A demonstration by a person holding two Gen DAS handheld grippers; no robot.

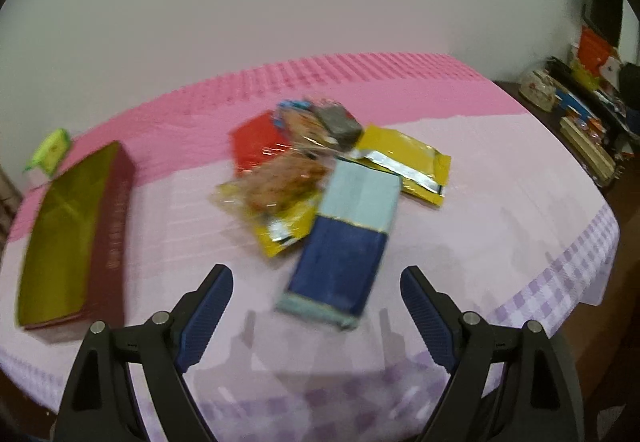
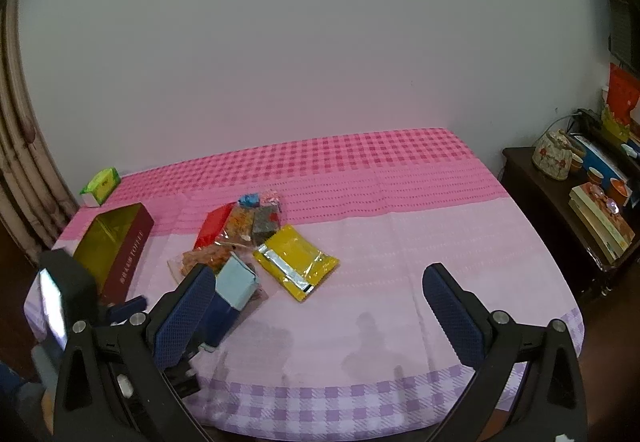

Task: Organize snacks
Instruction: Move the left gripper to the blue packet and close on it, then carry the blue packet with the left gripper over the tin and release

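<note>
Left wrist view: motion-blurred throughout; lettering on the maroon rectangular box with gold lid point(image 1: 76, 234) unreadable. Right wrist view: dark-blue and pale-blue carton point(image 2: 230, 296) partly hidden behind the right hand-held gripper point(image 2: 324, 306) finger.

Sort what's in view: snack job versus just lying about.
Job: open red box, blue pack, yellow pouch, red packet, clear snack bags.
Lying about: green tissue box, books, flowered pot on side cabinet.

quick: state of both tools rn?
Left tool: open, holding nothing.
Right tool: open, holding nothing.
</note>
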